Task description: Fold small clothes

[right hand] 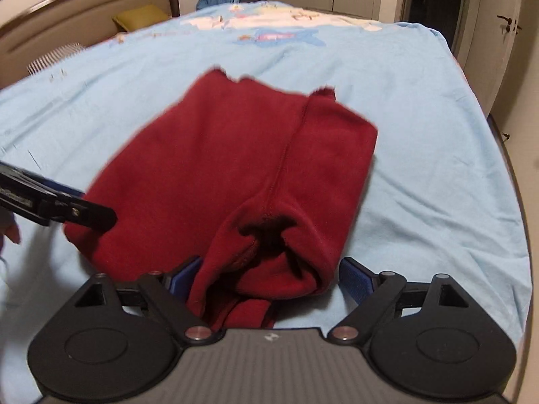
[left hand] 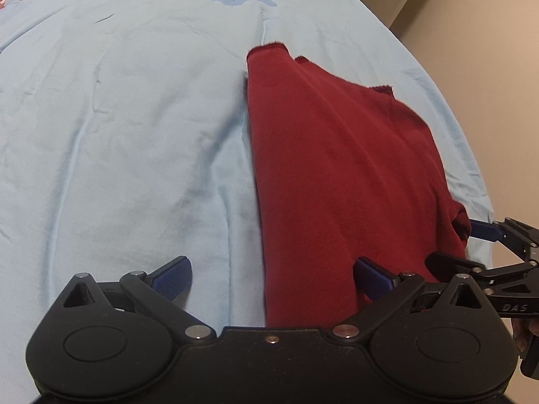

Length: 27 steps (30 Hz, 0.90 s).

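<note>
A dark red garment (left hand: 337, 168) lies folded on the light blue bedsheet (left hand: 134, 134). My left gripper (left hand: 273, 277) is open; its near left edge runs between the fingers, its right finger over the cloth. In the right wrist view the garment (right hand: 235, 168) stretches ahead and a bunched near corner lies between the open fingers of my right gripper (right hand: 269, 279). The right gripper also shows in the left wrist view (left hand: 488, 235) at the garment's right corner. The left gripper shows in the right wrist view (right hand: 77, 212) at the garment's left edge.
The sheet (right hand: 438, 168) has a cartoon print (right hand: 279, 37) at the far end. A headboard (right hand: 84, 17) and yellow pillow (right hand: 138, 17) are at the far left. A door (right hand: 505, 33) and bare floor lie past the bed's right edge.
</note>
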Available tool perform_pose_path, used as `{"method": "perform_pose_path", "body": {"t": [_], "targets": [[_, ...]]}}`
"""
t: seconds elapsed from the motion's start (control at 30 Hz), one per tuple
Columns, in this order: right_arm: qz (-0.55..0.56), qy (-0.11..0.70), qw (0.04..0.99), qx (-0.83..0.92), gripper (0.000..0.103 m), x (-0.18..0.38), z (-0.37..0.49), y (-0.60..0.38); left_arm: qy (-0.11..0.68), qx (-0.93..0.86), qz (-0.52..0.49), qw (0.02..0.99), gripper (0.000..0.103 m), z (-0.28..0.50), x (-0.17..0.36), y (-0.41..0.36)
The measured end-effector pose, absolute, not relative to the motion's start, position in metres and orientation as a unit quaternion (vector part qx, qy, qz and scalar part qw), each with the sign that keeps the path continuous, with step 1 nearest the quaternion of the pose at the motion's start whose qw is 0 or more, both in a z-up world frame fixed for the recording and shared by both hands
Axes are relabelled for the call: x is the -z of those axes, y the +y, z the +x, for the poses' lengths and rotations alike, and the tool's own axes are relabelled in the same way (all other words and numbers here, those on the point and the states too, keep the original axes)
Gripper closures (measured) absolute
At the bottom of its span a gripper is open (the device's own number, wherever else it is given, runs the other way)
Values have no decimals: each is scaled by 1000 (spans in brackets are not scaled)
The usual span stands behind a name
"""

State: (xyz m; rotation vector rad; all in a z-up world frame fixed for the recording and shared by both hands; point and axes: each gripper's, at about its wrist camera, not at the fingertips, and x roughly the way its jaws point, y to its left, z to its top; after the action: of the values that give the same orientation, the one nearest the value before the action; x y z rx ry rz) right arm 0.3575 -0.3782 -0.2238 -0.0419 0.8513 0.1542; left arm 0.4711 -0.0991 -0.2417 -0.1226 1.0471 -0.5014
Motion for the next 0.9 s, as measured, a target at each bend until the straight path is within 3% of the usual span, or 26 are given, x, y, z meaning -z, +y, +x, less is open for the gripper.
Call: {"method": "perform_pose_path", "body": {"t": [0.17,0.33,0.73,0.9], "targets": [[65,379,920,-69,6,199,364,-408,476,239,-82,843,1,487,227,-96],[153,373,915,-27,6,202,398,-438,473,233,-87,845,1,508,223,-107],[213,386,897,-26,6,232,441,-458,491,239,-73,835,1,529,238,-131],[229,385,893,-28,11,236,441,-464,504,234,-89,826,1,532,245,-126]]}}
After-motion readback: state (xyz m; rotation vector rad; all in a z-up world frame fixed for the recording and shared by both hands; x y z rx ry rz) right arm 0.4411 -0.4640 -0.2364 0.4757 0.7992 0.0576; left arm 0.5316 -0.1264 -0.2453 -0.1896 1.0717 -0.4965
